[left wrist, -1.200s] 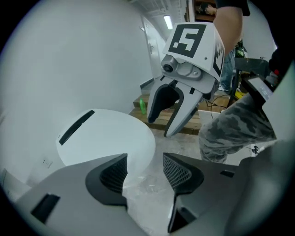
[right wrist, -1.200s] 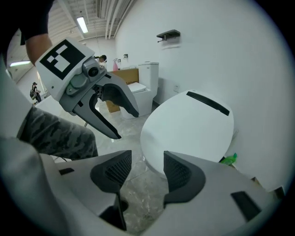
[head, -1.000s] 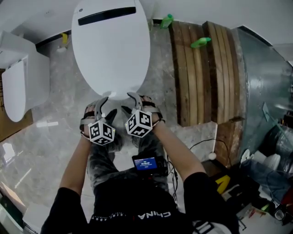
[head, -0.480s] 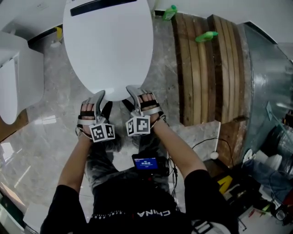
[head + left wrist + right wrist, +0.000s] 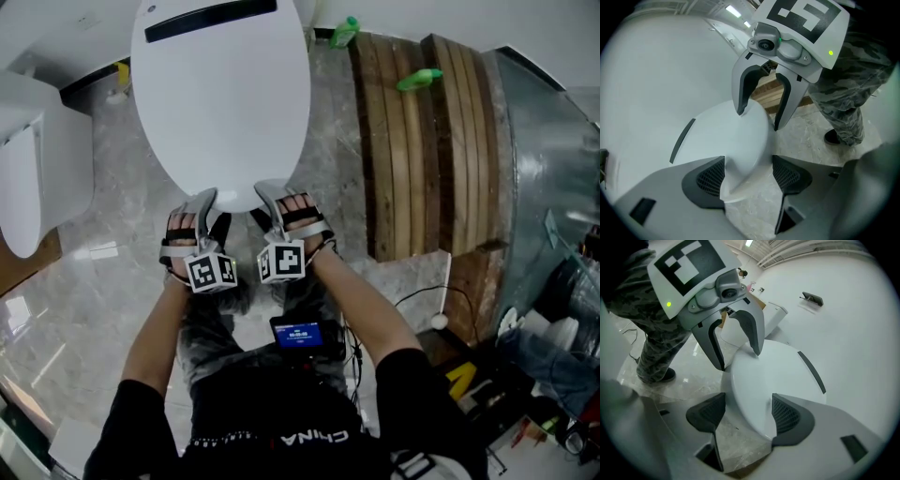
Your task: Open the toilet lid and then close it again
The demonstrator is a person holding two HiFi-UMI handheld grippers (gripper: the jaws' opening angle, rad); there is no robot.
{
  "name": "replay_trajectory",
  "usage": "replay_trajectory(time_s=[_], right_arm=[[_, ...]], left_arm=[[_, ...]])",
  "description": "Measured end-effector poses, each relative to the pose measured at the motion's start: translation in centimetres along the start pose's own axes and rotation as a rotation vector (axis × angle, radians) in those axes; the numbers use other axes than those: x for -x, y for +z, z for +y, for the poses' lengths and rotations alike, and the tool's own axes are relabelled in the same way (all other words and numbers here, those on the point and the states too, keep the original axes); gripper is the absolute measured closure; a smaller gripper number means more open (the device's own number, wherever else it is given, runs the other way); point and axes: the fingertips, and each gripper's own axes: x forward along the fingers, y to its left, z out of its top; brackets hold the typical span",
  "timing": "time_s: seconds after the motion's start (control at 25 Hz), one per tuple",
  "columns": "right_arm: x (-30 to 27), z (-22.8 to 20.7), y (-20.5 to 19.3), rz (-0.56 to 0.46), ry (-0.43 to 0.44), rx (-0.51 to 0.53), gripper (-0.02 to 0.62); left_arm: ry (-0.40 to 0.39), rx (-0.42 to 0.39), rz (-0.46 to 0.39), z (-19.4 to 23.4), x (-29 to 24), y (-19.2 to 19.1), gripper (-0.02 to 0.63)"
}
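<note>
At the front edge of the toilet lid (image 5: 220, 103) both claws meet side by side, near the person's knees. The lid lies flat and closed on the toilet, so the opening step is not yet done.

The left claw (image 5: 212, 211) is released: in its own view the jaws stand wide apart and the lid's front tip lies between them. The right claw (image 5: 264, 204) is also released, its jaws apart, one over the top of the lid's rim and the other outside it. Neither presses the lid as far as I can see.

I think the risk is in the grip. The lid is smooth, glossy and rounded, and the jaws reach only its very tip, so when they close they may slip off as the lid goes up. If one claw lifts before the other, the lid may twist on its hinge. If it slips when half raised, it can fall back and slam, and on the way down the same can happen if it is released too early. The two claws are very close together and could knock each other.

About containers: the bowl is covered by the lid, so its inside is hidden. Two green bottles (image 5: 343, 31) lie by the wooden boards (image 5: 412, 150); what they hold I cannot tell. A second toilet (image 5: 37, 159) at the left is also closed.
</note>
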Motion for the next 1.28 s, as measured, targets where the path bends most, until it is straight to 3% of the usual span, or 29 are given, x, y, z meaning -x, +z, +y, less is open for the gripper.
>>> replay_trajectory(time_s=[0.32,0.44,1.0,1.28], right_arm=[[5.2,-3.4,3.0,-0.030,0.035,-0.015,0.296],[7.8,-5.2,4.7,-0.046,0.050,-0.015,0.342],[18.9,-20.4,13.0,-0.100,0.062,-0.058,0.354],[20.1,-23.5,14.4,-0.104,0.084,-0.077,0.354]], left_arm=[[0.021,0.030,-0.033,3.5,5.4,2.6,0.291],[0.024,0.030,-0.051,5.6,8.1,4.0,0.291],[0.065,0.084,-0.056,20.6,19.7,11.4,0.300],[0.103,0.125,-0.054,24.1,21.3,12.5,0.296]])
